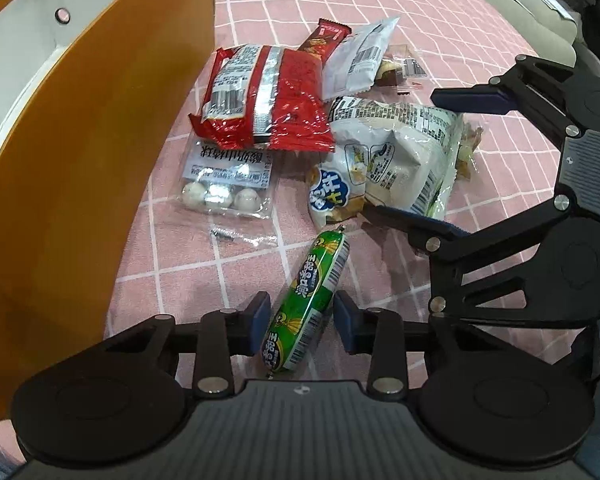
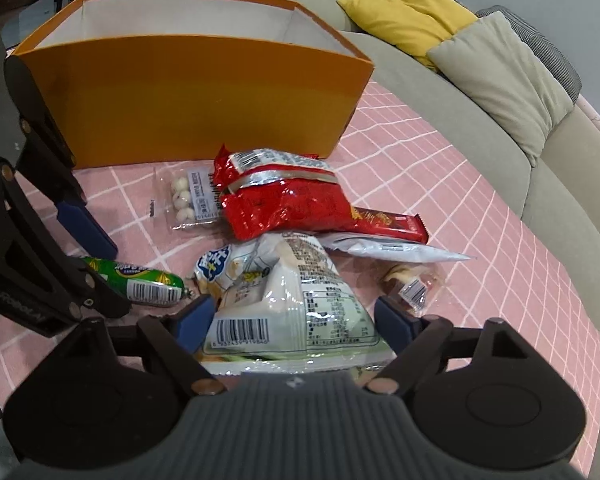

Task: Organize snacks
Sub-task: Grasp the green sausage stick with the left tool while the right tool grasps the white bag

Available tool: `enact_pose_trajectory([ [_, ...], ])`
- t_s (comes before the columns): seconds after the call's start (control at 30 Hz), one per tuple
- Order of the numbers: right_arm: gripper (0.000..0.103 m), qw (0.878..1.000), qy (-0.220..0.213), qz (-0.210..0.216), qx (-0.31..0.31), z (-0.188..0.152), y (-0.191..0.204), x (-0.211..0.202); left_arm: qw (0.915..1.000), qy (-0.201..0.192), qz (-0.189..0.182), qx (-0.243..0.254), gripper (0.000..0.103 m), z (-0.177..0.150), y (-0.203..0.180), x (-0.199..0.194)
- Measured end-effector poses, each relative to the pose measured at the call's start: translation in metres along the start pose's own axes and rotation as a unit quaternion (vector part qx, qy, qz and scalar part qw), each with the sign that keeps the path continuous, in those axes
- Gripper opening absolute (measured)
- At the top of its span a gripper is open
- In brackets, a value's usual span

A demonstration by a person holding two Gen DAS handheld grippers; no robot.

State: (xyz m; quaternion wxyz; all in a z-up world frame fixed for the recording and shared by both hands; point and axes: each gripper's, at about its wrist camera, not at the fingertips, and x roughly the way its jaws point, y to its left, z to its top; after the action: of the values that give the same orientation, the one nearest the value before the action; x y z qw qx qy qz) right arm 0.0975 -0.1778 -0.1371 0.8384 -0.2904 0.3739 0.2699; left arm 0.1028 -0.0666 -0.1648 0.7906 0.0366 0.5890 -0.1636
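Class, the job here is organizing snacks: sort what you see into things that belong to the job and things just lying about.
Belongs to the job:
green sausage
white snack bag
red snack bag
clear pack of white balls
chocolate bar
orange box

Just lying about:
yellow cushion
beige cushion
sofa

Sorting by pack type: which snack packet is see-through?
The small clear bag of white balls, lying by the orange box. The others are printed foil or opaque wrappers.

Even indoor light, fisheye-warped edges
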Motion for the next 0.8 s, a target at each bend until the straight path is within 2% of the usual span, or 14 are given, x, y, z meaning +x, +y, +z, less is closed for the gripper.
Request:
enact_pose_trajectory([
  [0.17,0.076,1.000,0.002,-0.001,-0.003,-0.003,0.004,0.001,0.9998,-0.002,0.009,0.015,0.041,0.001,0.000,0.000],
  [0.33,0.066,1.000,0.010,-0.005,-0.013,-0.001,0.005,0.001,0.9985,0.007,0.031,0.045,0.040,0.000,-0.008,0.000],
  [0.53,0.059,1.000,0.016,-0.015,-0.015,0.001,0.009,-0.002,0.9984,0.018,0.040,0.035,0.034,0.004,-0.013,0.001],
  [0.7,0.048,0.999,0.024,-0.008,0.043,0.004,0.001,-0.014,0.9989,0.013,0.041,0.017,0.028,0.000,-0.014,-0.002],
  [0.8,0.046,0.997,0.032,-0.006,0.073,0.003,-0.002,-0.020,0.9991,0.003,0.043,0.005,0.025,-0.006,-0.015,-0.007],
])
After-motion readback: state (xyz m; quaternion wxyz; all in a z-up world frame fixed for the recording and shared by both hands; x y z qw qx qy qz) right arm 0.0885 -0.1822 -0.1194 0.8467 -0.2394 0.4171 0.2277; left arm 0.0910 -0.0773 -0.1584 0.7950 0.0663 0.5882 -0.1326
